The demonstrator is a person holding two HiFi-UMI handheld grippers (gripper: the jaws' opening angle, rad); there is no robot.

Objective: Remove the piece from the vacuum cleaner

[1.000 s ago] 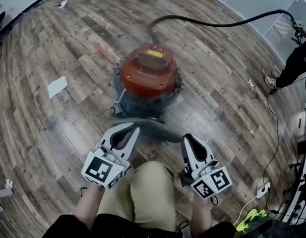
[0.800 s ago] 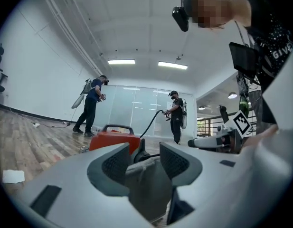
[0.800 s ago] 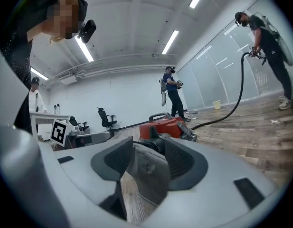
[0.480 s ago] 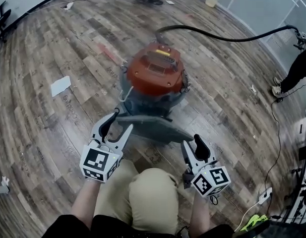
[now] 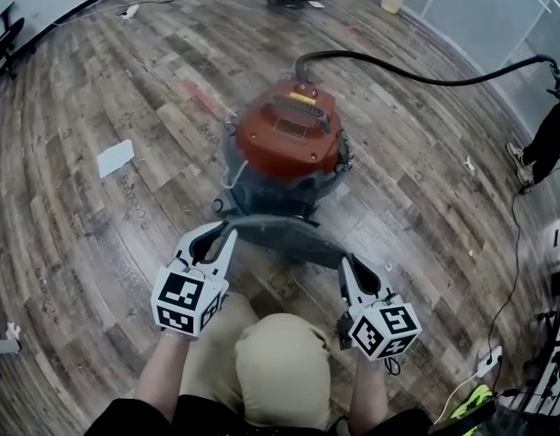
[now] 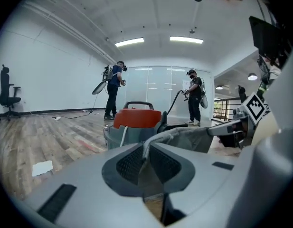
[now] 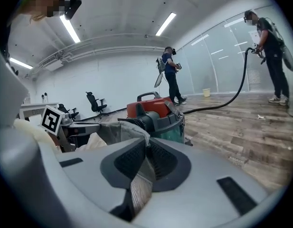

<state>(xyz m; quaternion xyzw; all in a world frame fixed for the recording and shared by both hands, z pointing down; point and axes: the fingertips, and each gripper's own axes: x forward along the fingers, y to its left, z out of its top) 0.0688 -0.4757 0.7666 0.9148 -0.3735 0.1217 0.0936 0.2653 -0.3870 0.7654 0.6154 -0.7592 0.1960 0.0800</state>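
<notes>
Your vacuum cleaner stands upright: a red lid on a grey drum, with a black hose leaving its far side. The piece, a grey cloth strip, stretches across just in front of the cleaner's near side. Your left gripper and right gripper have just closed their fingers on its two ends.

We see a floor of worn wood planks. The vacuum cleaner stands on it near the middle, and its black hose trails across the boards toward the right. Well to the left lies a white sheet of paper, a reddish streak marks the planks behind it, and a small pale bucket stands far off.
</notes>
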